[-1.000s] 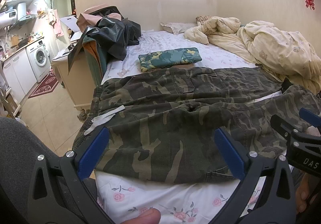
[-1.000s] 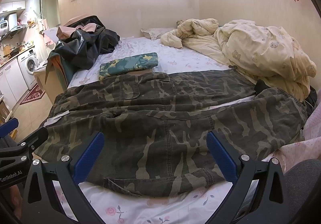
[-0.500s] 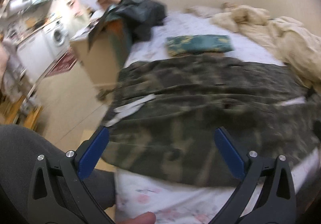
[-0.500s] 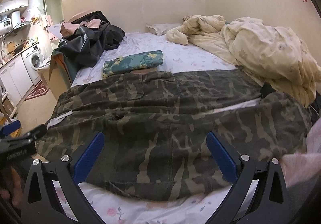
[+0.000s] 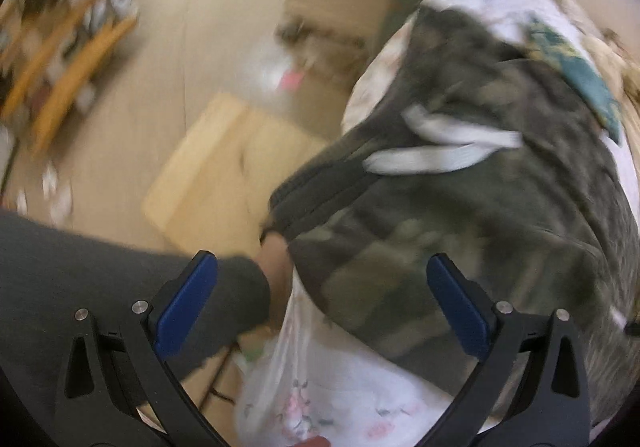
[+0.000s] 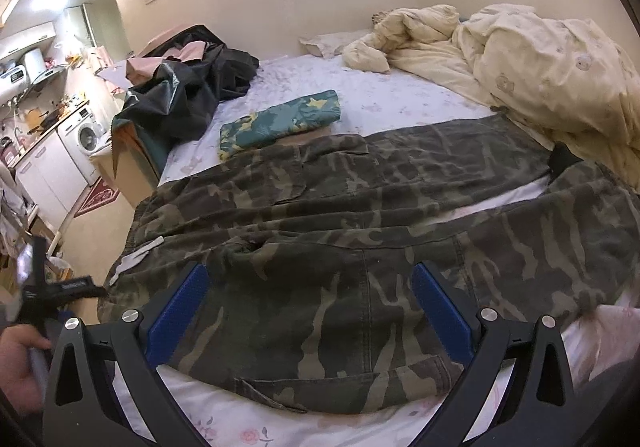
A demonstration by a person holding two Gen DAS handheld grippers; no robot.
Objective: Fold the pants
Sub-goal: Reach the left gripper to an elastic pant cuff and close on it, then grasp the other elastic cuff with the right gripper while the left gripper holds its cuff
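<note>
A: So, what did the left wrist view show?

B: It was very blurred. A second before, the left gripper point(image 5: 322, 303) looked across the bed point(image 5: 320, 403) at the pants point(image 5: 480, 207). Now it had swung down toward the waistband corner, which hung at the bed edge above the floor point(image 5: 168, 59). Its jaws stood wide open and held nothing. A dark sleeve point(image 5: 100, 279) lay below them.

A: And the right wrist view?

B: This one was sharp and almost unchanged. The pants point(image 6: 360, 215) lay spread flat across the bed point(image 6: 380, 95), waist at the left, legs toward the duvet point(image 6: 540, 63). The right gripper point(image 6: 310, 315) hovered over the near leg, also wide open and empty. At the left edge, the left gripper point(image 6: 52, 287) appeared low beside the waistband.

A: What did it mean?

B: I think the folding was not yet begun; the left side was reaching for the first grasp.
</note>
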